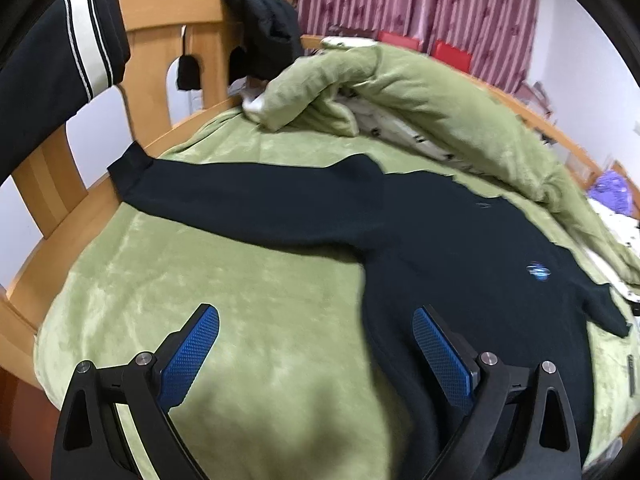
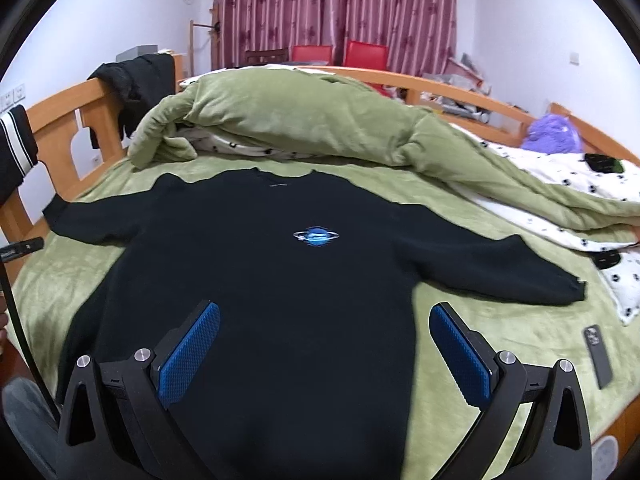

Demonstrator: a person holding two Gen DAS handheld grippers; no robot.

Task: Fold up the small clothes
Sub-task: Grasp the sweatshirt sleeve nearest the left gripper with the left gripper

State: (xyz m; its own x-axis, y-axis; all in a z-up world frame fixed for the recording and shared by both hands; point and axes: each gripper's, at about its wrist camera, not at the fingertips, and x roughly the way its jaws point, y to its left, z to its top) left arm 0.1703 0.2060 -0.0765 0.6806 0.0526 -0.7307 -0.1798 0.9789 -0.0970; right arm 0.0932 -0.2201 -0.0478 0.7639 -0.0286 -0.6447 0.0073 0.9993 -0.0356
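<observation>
Here: black sweater [image 2: 280, 280] spread flat, sleeves out, on green bed [image 2: 500, 320], near edge. Left claw [image 1: 316, 312] released above its left side; right claw [image 2: 324, 312] released over hem.

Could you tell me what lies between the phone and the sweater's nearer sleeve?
Only bare green blanket separates phone from sweater sleeve, seen in the right wrist view.

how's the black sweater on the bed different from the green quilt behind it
The black sweater lies spread flat with both sleeves out; the green quilt is bunched into a rumpled heap. The sweater is plain black with a small blue planet logo; the quilt is green outside with a white spotted lining showing. The sweater sits near the open grippers, the quilt farther back. Both rest on the green bed cover.
</observation>
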